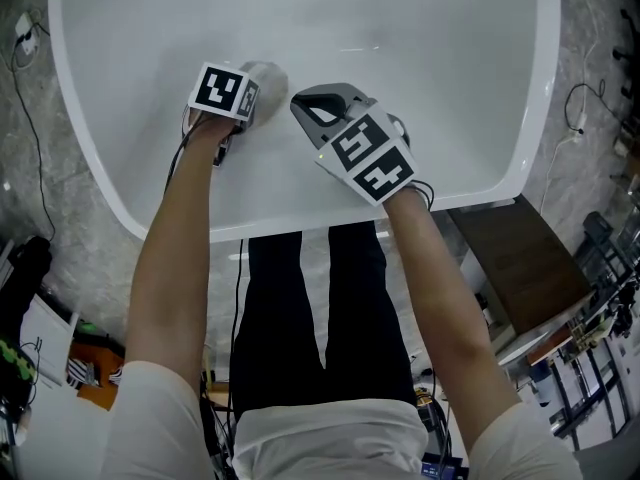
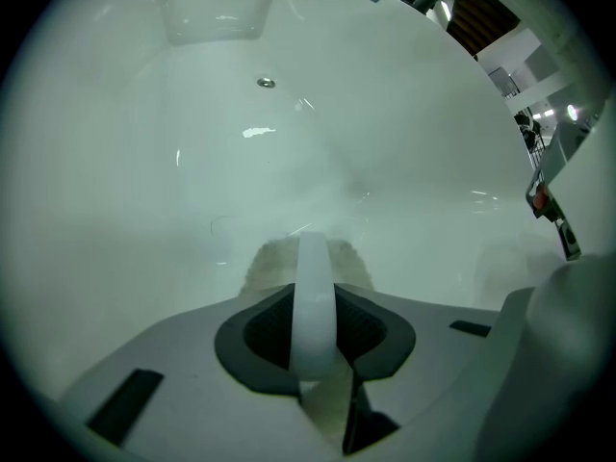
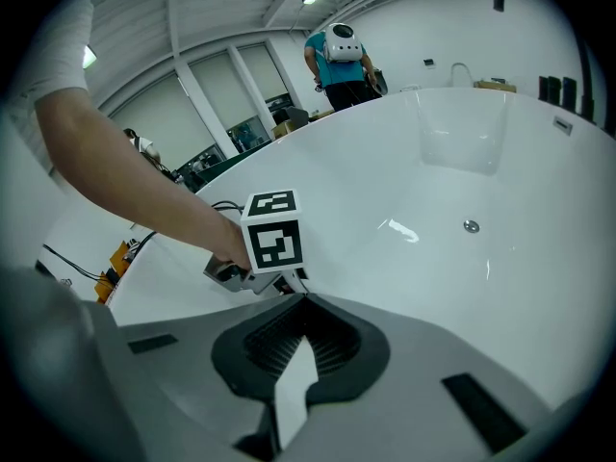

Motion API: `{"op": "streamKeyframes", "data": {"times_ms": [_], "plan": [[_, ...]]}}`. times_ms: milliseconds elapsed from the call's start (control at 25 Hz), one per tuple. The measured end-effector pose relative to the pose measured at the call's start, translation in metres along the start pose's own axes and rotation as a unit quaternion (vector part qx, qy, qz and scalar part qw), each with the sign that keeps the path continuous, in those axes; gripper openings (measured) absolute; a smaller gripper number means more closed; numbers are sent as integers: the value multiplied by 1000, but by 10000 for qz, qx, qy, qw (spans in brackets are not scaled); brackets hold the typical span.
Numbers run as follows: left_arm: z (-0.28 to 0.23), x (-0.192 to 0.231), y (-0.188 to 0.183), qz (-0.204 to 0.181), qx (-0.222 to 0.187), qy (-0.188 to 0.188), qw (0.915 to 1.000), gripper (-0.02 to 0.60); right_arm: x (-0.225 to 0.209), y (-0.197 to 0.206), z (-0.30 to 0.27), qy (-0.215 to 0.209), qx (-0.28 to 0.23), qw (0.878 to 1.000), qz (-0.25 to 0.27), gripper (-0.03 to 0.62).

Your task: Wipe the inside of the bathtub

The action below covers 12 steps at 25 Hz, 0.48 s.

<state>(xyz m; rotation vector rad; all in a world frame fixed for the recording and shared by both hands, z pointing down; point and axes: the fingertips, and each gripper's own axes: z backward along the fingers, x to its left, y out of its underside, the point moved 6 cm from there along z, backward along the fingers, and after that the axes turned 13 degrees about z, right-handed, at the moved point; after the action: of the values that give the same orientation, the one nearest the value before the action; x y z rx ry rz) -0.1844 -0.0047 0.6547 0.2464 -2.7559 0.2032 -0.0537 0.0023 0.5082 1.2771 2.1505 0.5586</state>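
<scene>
The white bathtub (image 1: 300,218) fills the upper head view, and both grippers are inside it near the near wall. My left gripper (image 1: 268,80), with its marker cube (image 1: 225,90), is shut on the white strap of a fuzzy pale wiping pad (image 2: 300,256), which rests against the tub surface. In the left gripper view the strap (image 2: 313,301) runs between the closed jaws. My right gripper (image 1: 302,103) hovers just to the right of it, shut with nothing in it. The right gripper view shows its jaws (image 3: 300,301) meeting just below the left gripper's cube (image 3: 274,231).
The tub's drain (image 2: 267,83) (image 3: 470,225) lies farther along the floor. Outside the tub stand a dark wooden stool (image 1: 520,258) on the right and cables (image 1: 30,118) on the stone floor. A person in a teal shirt (image 3: 342,61) stands beyond the far rim.
</scene>
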Motion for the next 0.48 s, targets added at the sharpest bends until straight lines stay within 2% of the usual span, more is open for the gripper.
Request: {"op": "streamKeyframes", "data": {"times_ms": [480], "plan": [[-12,-37,-13,-220,-48,27,9997,95,-18,26,21,161,79,9998,-35,20]]}}
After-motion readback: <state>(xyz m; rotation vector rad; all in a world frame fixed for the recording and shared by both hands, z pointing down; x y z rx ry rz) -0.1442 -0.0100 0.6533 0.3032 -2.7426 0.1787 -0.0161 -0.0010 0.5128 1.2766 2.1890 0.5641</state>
